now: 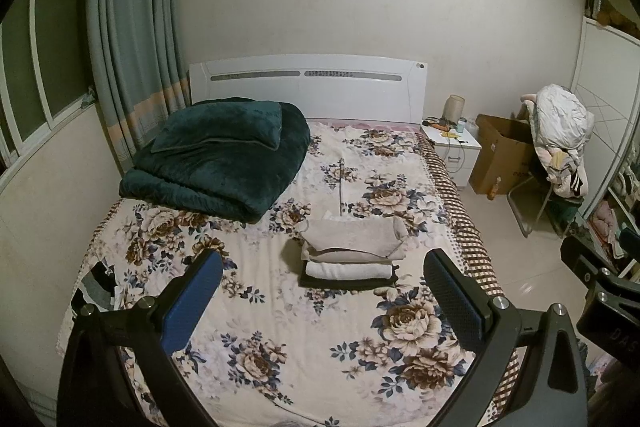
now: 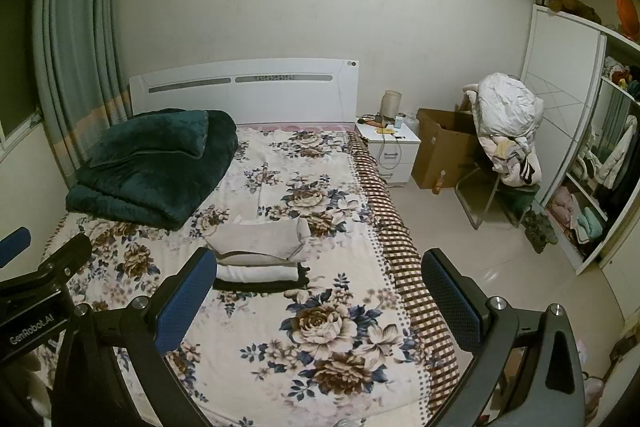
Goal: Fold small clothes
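A small stack of folded clothes lies in the middle of the flowered bed sheet: beige pieces on top, a white piece under them, a dark piece at the bottom. The stack also shows in the right wrist view. My left gripper is open and empty, held above the bed short of the stack. My right gripper is open and empty, to the right of the stack above the bed's edge. The right gripper's body shows at the right edge of the left wrist view.
A folded dark green blanket with a pillow lies at the bed's far left. A white nightstand, a cardboard box and a chair piled with clothes stand right of the bed. An open wardrobe fills the right wall.
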`<state>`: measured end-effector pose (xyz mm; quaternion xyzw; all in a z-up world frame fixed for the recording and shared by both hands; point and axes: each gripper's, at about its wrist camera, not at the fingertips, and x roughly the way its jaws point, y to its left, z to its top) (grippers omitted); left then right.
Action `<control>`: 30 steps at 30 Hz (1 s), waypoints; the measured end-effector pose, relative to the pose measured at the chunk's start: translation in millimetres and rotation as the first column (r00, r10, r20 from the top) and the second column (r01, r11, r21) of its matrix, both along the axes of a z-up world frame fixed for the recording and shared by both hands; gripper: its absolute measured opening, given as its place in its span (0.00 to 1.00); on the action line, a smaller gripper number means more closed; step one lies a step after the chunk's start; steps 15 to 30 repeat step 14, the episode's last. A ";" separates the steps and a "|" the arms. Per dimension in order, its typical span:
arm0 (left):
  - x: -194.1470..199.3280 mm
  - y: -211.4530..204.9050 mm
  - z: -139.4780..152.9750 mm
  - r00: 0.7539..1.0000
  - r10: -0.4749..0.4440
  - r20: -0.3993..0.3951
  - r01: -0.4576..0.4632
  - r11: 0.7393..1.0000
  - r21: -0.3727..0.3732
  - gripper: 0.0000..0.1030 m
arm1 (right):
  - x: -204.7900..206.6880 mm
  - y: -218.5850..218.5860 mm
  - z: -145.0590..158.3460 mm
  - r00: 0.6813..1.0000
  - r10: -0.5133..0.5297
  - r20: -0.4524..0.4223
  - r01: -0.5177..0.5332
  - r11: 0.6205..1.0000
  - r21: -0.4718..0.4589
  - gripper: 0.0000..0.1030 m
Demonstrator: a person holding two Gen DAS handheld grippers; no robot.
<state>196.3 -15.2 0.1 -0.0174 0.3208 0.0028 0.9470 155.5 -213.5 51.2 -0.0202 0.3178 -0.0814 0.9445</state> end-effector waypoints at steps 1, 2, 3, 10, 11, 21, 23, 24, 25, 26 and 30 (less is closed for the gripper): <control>0.0 0.1 0.3 1.000 0.000 0.001 0.000 1.000 0.000 1.00 | 0.2 0.3 0.8 1.000 -0.001 0.001 0.001 1.000 0.000 1.00; 0.3 -1.3 1.8 1.000 -0.001 0.003 0.001 1.000 -0.001 1.00 | -1.5 -0.4 -1.2 1.000 -0.002 0.002 0.002 1.000 -0.001 1.00; 0.3 -2.2 2.4 1.000 -0.002 0.004 0.002 1.000 -0.001 1.00 | -0.8 0.0 -0.4 1.000 -0.002 0.003 0.002 1.000 -0.001 1.00; -0.1 -4.3 3.8 1.000 0.001 0.007 -0.001 1.000 0.007 1.00 | -3.0 -0.1 -1.2 1.000 -0.006 0.003 0.006 1.000 0.002 1.00; -0.2 -3.9 4.1 1.000 0.004 0.008 -0.004 1.000 0.010 1.00 | -2.4 2.0 0.5 1.000 -0.003 0.003 0.003 1.000 0.002 1.00; -1.3 -2.5 4.5 1.000 0.005 0.014 -0.005 1.000 0.009 1.00 | -3.6 2.0 0.1 1.000 -0.006 0.003 0.006 1.000 0.002 1.00; -1.3 -2.5 4.5 1.000 0.005 0.014 -0.005 1.000 0.009 1.00 | -3.6 2.0 0.1 1.000 -0.006 0.003 0.006 1.000 0.002 1.00; -1.3 -2.5 4.5 1.000 0.005 0.014 -0.005 1.000 0.009 1.00 | -3.6 2.0 0.1 1.000 -0.006 0.003 0.006 1.000 0.002 1.00; -1.3 -2.5 4.5 1.000 0.005 0.014 -0.005 1.000 0.009 1.00 | -3.6 2.0 0.1 1.000 -0.006 0.003 0.006 1.000 0.002 1.00; -1.3 -2.5 4.5 1.000 0.005 0.014 -0.005 1.000 0.009 1.00 | -3.6 2.0 0.1 1.000 -0.006 0.003 0.006 1.000 0.002 1.00; -1.3 -2.5 4.5 1.000 0.005 0.014 -0.005 1.000 0.009 1.00 | -3.6 2.0 0.1 1.000 -0.006 0.003 0.006 1.000 0.002 1.00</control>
